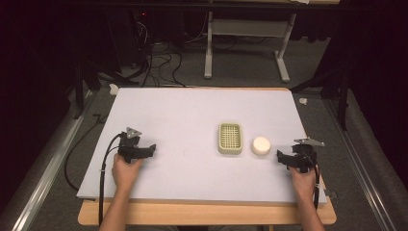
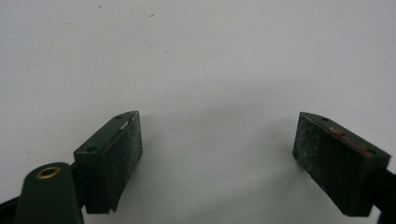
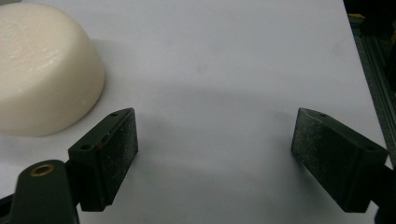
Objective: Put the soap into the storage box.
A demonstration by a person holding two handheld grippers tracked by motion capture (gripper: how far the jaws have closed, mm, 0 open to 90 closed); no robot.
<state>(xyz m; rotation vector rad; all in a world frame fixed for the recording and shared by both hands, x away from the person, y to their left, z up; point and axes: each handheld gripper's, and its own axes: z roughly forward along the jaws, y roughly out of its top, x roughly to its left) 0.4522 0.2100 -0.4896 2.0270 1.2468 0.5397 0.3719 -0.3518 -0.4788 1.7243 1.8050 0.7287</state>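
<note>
Right of centre in the high view, our round white soap bar [image 1: 261, 145] lies flat on the surface [image 1: 183, 110], no long axis to speak of, just beside a green slatted soap dish [image 1: 230, 138] whose long axis runs up the frame. We hold the right gripper [image 1: 285, 157] near the bar, jaws wide; our left gripper [image 1: 146, 150] waits lower left, also wide, empty.

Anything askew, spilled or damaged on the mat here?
Nothing stands out. The soap bar sits upright beside the slotted dish, apart from it, and both claws, left and right, are open and empty.
</note>
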